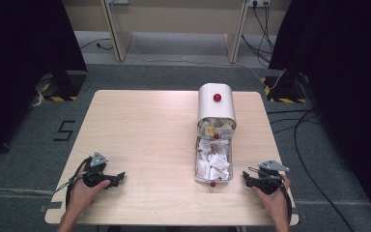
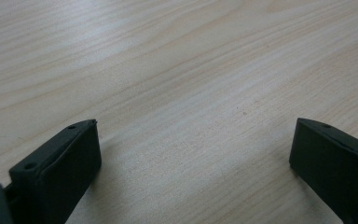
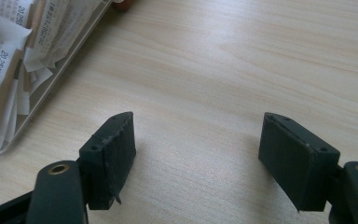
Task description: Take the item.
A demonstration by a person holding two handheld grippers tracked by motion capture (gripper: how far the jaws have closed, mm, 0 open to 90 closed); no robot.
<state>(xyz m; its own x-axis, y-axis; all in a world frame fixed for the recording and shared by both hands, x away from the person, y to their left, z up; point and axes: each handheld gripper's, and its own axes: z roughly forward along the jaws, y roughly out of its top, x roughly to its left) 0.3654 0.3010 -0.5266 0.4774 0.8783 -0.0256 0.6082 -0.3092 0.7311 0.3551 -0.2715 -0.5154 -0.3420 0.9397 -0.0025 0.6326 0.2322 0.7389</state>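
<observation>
Tray [image 1: 197, 164] — shallow, toward the tabletop's [image 1: 145, 135] right edge, reaching almost to the near edge; heaped with white printed paper slips [image 1: 213, 162]. Its rounded white lid [image 1: 216, 104], red-knobbed, stands tipped up at the far end. Left gripper [image 1: 121, 177] — near-left corner, jaws spread wide, empty, over bare wood. Right gripper [image 1: 245, 177] — near-right corner just beside the tray, jaws spread, holding nothing.

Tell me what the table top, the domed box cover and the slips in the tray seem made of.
Table top: pale wood or wood-look laminate, matt, grain lines visible. Domed cover: probably metal or plastic, smooth satin sheen. Slips: thin white paper, creased, printed with digits.
</observation>
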